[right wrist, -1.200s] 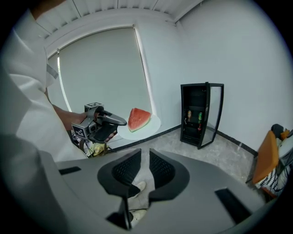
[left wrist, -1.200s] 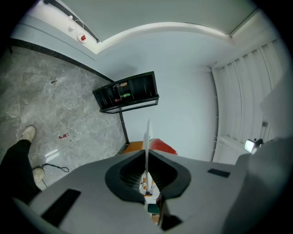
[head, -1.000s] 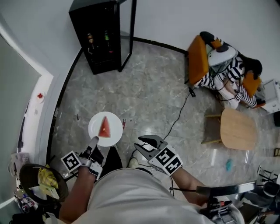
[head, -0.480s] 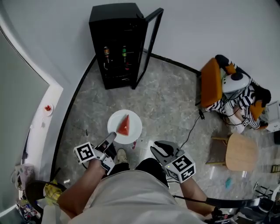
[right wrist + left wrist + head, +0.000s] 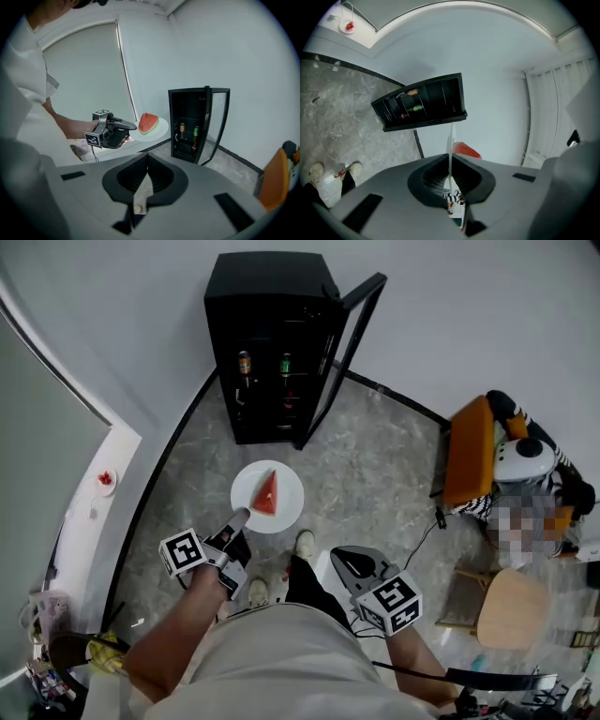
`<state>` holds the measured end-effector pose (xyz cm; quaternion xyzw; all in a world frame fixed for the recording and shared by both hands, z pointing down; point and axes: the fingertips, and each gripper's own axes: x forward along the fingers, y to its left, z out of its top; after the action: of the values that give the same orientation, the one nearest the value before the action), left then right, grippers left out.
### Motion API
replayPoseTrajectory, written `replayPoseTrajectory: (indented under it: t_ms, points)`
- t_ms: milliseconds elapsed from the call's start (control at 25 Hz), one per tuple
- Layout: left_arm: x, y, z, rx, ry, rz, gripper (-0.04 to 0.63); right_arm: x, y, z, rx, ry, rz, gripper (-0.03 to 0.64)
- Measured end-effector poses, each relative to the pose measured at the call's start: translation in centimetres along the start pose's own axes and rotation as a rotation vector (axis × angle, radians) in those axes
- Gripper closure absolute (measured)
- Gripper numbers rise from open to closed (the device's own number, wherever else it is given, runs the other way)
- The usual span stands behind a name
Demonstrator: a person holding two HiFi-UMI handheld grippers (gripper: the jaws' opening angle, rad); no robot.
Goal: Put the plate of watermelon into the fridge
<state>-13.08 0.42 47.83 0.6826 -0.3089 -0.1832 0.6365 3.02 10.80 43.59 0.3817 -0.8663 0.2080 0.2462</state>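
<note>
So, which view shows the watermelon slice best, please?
Right gripper view: the watermelon slice shows side-on, whole and unblocked. Head view shows it small, from above; left gripper view, just a red sliver past the plate.

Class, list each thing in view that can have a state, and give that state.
Fridge door: open.
Plate: held by its rim, in the air.
Watermelon slice: lying on the plate.
Left gripper: jaws shut on the plate.
Right gripper: jaws shut, empty.
Drinks: upright inside the fridge.
</note>
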Motion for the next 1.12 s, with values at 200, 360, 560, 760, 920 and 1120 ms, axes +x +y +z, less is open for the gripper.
replayPoseTrajectory:
  t_ms: [200,360,560,760,920,1120]
  points:
    - [6.8,-0.5,3.4,-0.050,-0.087,-0.005,0.572,1.5,-6.9,2.7,-0.041,0.020,0.074,0.601]
    - [12.4,-0.4,6.0,-0.048,-0.150,0.016,0.572,1.9,-12.5,4.5,-0.092,0.034,0.119,0.601]
    - [18.5,0.6,9.8,-0.037,-0.215,0.060,0.572,2.8,-18.3,5.3,-0.096,0.064,0.143,0.601]
    - [23.9,1.8,14.2,-0.034,-0.250,0.069,0.572,4.4,-21.7,5.9,-0.076,0.081,0.136,0.601]
    - [28.2,3.7,18.3,-0.044,-0.265,0.081,0.572,5.7,-24.7,7.2,-0.044,0.085,0.101,0.601]
    - [33.0,6.7,23.6,-0.067,-0.277,0.093,0.572,7.5,-27.9,9.2,0.001,0.094,0.038,0.601]
